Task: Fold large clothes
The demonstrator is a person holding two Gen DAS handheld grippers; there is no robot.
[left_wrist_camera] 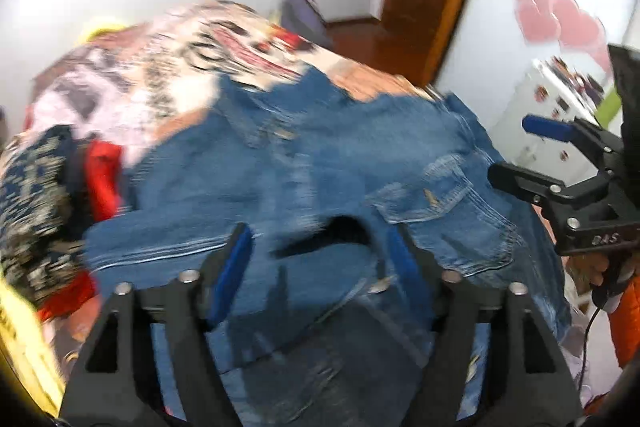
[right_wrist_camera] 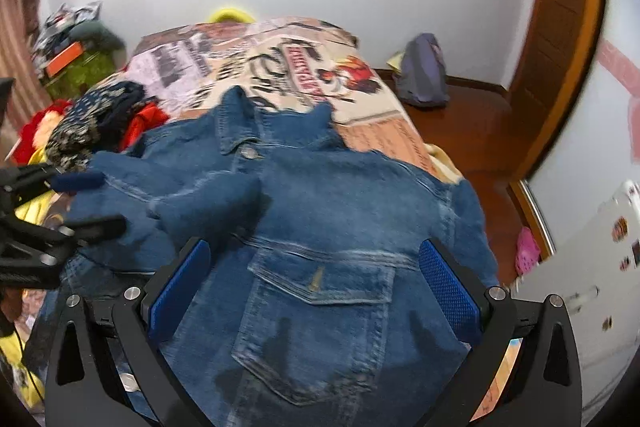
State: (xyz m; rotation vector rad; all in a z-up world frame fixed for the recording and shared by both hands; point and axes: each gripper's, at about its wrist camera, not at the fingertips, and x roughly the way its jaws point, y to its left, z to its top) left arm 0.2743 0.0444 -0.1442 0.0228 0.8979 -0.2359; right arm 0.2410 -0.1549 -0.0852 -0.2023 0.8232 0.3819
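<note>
Over at nine o'clock on the bed [right_wrist_camera: 360, 131], a heap of other clothes [right_wrist_camera: 96, 123], red and dark and spotty, just beside the jacket's left edge. Spread across the middle of the bed, a big blue denim jacket [right_wrist_camera: 340, 195], front side up, collar [right_wrist_camera: 244, 131] pointing to twelve o'clock. At ten o'clock on the jacket, one sleeve [right_wrist_camera: 192, 199] flopped over the chest, bunched and soft-looking. Above the near left part, the left claw [left_wrist_camera: 316, 263], blue pads spread apart, pinching nothing. A little further right, at six o'clock, a chest pocket [right_wrist_camera: 320, 291] with a flap. Over that pocket, the right claw [right_wrist_camera: 316, 291], spread wide too, nothing held. Looks thick and a bit heavy for cloth, floppy but not slippery, not breakable at all. Probably best grabbed at a sewn edge, like the shoulder seam or the sleeve cuff, since thick seams give a good bite. Likely to sag and drag if lifted from one spot only, so two far-apart holds seem wise. At three o'clock, off the bed, brown wooden floor [right_wrist_camera: 472, 123].
</note>
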